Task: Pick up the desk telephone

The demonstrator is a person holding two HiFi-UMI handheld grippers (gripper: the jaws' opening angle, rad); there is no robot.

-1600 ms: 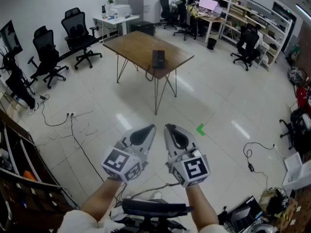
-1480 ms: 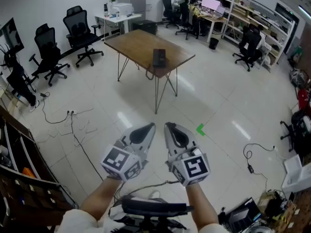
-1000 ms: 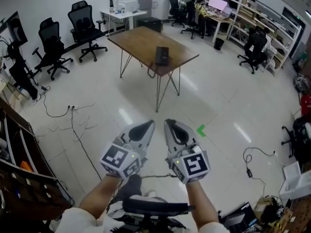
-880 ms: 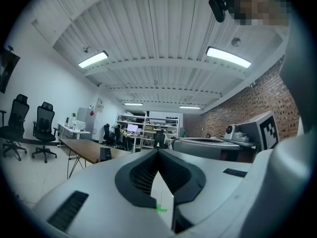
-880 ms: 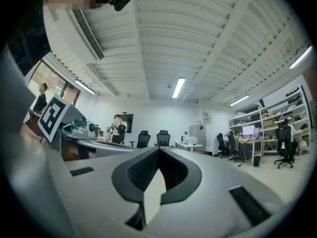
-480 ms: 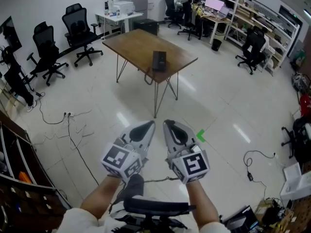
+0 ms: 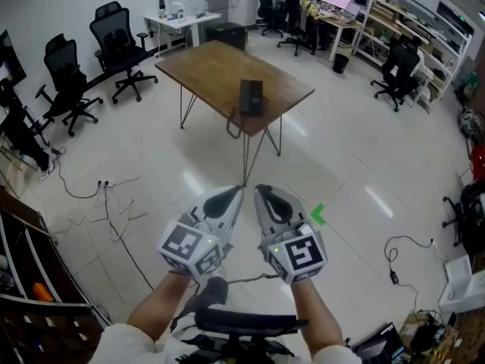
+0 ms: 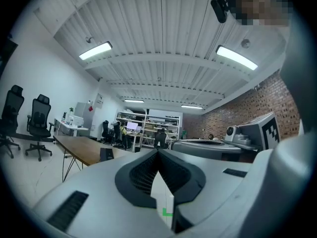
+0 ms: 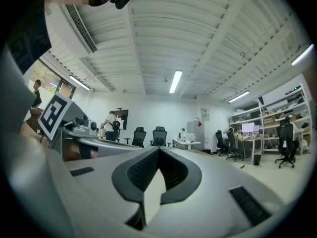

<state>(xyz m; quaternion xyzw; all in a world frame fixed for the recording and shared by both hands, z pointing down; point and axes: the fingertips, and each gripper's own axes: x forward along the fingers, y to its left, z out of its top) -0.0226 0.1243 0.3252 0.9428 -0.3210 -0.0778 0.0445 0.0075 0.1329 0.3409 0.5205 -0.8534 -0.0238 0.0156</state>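
The black desk telephone (image 7: pixel 251 96) lies on a brown wooden table (image 7: pixel 208 64) with thin metal legs, well ahead of me across the floor. It also shows small in the left gripper view as the telephone (image 8: pixel 106 154) on the table (image 8: pixel 81 148). My left gripper (image 7: pixel 236 192) and right gripper (image 7: pixel 260 190) are held side by side low in the head view, both shut and empty, tips pointing toward the table. In the gripper views the left gripper (image 8: pixel 158 151) and right gripper (image 9: pixel 158 149) have their jaws meeting at the tips.
Black office chairs (image 7: pixel 114 36) stand at the left. A white desk with a printer (image 7: pixel 186 7) is behind the table. Shelves and workstations (image 7: pixel 394 21) fill the back right. Cables (image 7: pixel 106 196) trail on the white tiled floor, which carries a green tape mark (image 7: pixel 318 214).
The table and telephone have drawn closer and sit lower in the head view. Both grippers stay shut, side by side, in the same pose.
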